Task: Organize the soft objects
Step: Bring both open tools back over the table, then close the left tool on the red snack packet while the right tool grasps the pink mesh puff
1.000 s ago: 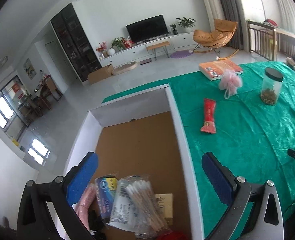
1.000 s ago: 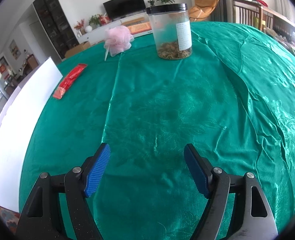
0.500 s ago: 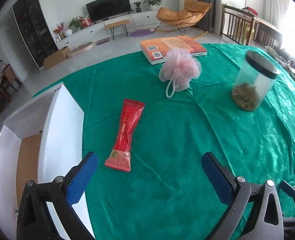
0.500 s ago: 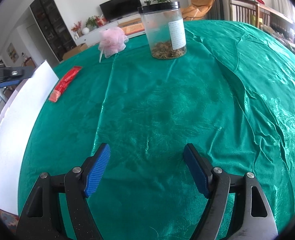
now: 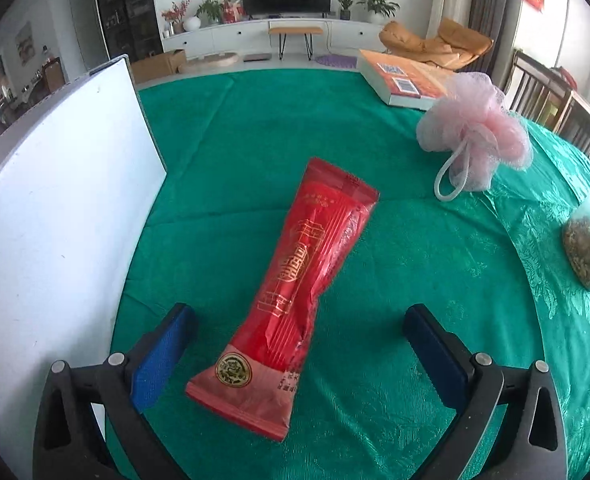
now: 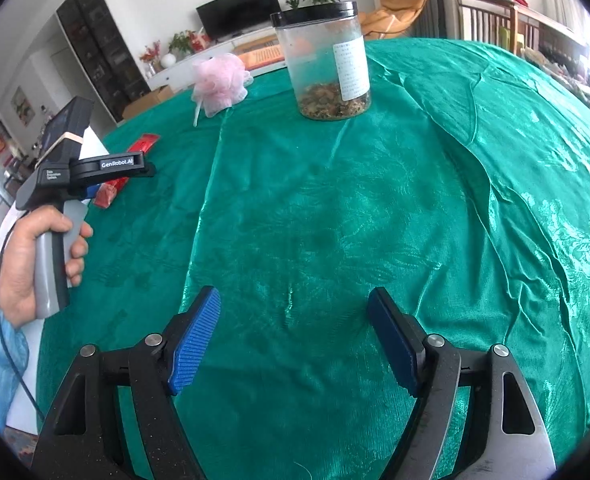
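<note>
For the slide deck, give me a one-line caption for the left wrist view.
Open left gripper straddles the near end of a red packet lying on the green tablecloth, beside a white box.

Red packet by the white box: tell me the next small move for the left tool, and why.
Probably lower the left tool and close on the red packet. Its jaws stand open on either side of the packet's near end without touching it, and the packet lies flat on the green cloth beside the white box.

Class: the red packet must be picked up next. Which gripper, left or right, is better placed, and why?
Left. The left gripper has open jaws straddling the red packet. The right gripper hangs open over bare green cloth.
</note>
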Motion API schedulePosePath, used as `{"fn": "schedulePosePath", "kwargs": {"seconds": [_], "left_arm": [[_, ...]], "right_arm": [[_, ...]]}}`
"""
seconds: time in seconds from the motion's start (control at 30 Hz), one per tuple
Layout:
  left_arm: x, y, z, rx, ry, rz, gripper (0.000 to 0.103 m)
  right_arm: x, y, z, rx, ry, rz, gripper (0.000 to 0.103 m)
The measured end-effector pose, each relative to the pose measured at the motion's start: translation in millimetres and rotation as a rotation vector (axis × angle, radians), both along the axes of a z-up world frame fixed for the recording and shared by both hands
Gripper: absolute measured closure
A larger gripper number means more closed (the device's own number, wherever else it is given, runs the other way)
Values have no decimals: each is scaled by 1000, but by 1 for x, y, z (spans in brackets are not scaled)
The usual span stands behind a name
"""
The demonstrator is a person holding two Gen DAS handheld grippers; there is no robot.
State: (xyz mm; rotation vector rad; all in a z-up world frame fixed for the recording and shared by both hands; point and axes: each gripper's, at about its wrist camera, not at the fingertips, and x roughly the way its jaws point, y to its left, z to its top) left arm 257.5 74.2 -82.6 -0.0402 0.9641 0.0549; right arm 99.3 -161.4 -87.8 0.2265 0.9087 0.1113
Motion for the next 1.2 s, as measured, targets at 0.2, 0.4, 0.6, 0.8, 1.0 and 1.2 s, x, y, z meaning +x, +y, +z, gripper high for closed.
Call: {"fn": "schedulePosePath", "kwargs": {"seconds": [0.2,0.4,0.6,0.8,1.0,1.2], "left_arm": [[-2,-1,-1,2,-7,3,0],[-2,-1,0,-1,-9,2,0],[-4,-1,2,-3,-11,3,0],[-4,0,3,-3,-11,3,0],[-5,0,3,-3,-10,3,0],[-4,-1,3,3,-8,4,0]], "right_arm": [[76,36,49,-42,-117,125,24],[207,99,62,-177,-112,218,24],[291,131,22,-291,-12,203,24],[299,119,12,-157,-12,220,87],[210,74,35,-55,-59,184,88],[82,0,40,50,-73,75,88]]}}
